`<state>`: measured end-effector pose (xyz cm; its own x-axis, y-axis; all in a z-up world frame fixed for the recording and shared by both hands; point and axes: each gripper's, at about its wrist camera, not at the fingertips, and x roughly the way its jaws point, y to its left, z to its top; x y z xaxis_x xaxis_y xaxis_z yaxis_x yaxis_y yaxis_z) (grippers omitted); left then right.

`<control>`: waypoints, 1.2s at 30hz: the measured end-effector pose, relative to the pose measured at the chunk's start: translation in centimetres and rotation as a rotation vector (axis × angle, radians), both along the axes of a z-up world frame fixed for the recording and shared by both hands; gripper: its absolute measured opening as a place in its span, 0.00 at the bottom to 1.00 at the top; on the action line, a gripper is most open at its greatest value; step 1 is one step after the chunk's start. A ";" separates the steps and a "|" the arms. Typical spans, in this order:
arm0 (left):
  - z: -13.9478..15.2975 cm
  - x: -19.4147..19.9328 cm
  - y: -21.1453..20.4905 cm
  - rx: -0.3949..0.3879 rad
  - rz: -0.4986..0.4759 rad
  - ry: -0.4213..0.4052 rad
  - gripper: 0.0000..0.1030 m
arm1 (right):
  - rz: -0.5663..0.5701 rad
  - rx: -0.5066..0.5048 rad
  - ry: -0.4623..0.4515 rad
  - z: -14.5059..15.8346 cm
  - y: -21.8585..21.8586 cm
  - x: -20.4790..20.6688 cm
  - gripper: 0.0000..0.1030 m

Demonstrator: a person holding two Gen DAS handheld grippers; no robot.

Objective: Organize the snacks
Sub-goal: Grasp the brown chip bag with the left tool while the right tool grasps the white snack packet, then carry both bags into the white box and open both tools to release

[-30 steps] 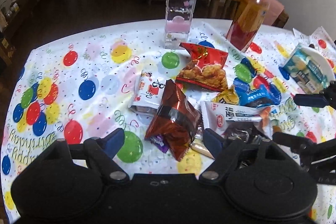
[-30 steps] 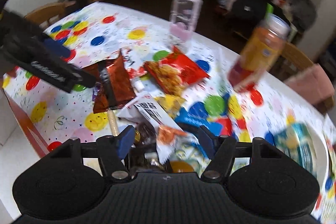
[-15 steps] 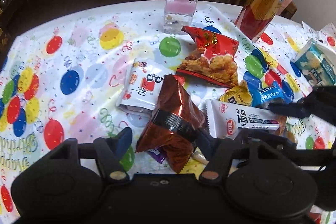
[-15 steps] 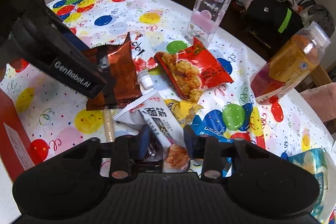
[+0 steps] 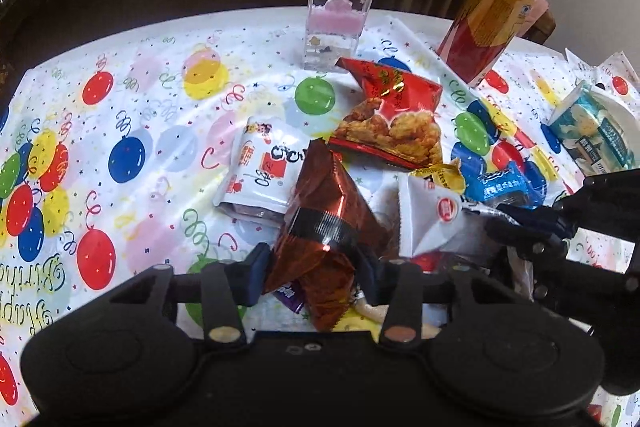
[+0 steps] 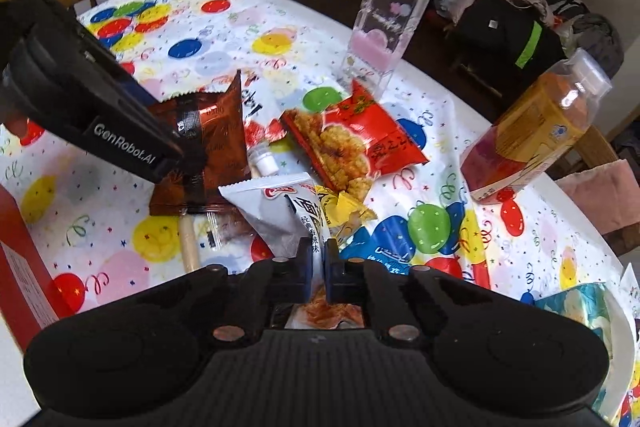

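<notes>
Snack packets lie heaped on the balloon-print tablecloth (image 5: 132,115). In the left wrist view, my left gripper (image 5: 313,277) is shut on the lower end of a brown foil packet (image 5: 320,219), one finger pressed on each side. My right gripper (image 6: 319,259) is shut on a white noodle-snack packet (image 6: 286,215), pinching its near end. In the left wrist view that white packet (image 5: 428,219) sticks up at the right. Behind lie a red fried-snack packet (image 5: 392,115), a white packet with a red seal (image 5: 260,163), and a yellow packet (image 5: 440,177) and a blue packet (image 5: 500,187).
A clear box with pink filling (image 5: 340,7) and an orange bottle (image 5: 492,15) stand at the table's far side. A teal packet (image 5: 596,135) rests on a white plate (image 6: 618,323) at the right. A red box (image 6: 20,267) stands at the near left. Wooden chairs stand behind the table.
Both grippers moved in and closed. The left fingers came together on the brown foil packet. The right fingers shut on the white noodle packet, and its end has lifted.
</notes>
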<state>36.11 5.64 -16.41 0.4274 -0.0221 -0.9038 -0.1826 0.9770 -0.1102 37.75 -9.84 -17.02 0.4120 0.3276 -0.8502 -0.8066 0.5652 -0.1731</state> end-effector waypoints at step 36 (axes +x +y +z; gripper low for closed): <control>12.0 -14.3 -0.6 -0.052 -0.126 -0.131 0.25 | -0.300 0.251 0.059 13.3 -8.2 -14.1 0.05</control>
<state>21.79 5.00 -4.37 0.5325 -0.1278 -0.8367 -0.0403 0.9836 -0.1759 23.62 -18.02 -3.77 0.4738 0.4012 -0.7839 -0.6037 0.7961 0.0426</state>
